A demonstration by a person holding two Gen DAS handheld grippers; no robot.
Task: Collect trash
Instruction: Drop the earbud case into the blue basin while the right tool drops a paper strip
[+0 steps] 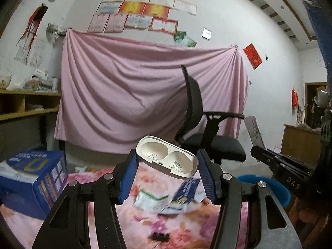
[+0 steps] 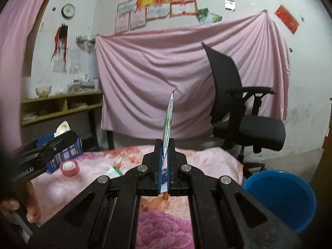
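Observation:
In the left wrist view my left gripper (image 1: 166, 164) is shut on a white plastic tray with two oval hollows (image 1: 166, 157), held above the floral cloth. Below it on the cloth lie flattened packets (image 1: 166, 201). My right gripper (image 2: 165, 145) is shut on a thin flat wrapper (image 2: 169, 118) that stands edge-on and upright between its blue pads. The same wrapper (image 1: 254, 132) sticks up from the right gripper at the right of the left wrist view. A blue basin (image 2: 284, 199) sits low to the right of the table.
A black office chair (image 2: 238, 108) stands behind the table before a pink hung sheet (image 1: 145, 91). A blue carton (image 1: 31, 178) sits at the table's left, a pink tape roll (image 2: 70, 167) near it. A small black object (image 1: 160, 237) lies on the cloth. A wooden shelf (image 2: 60, 108) lines the left wall.

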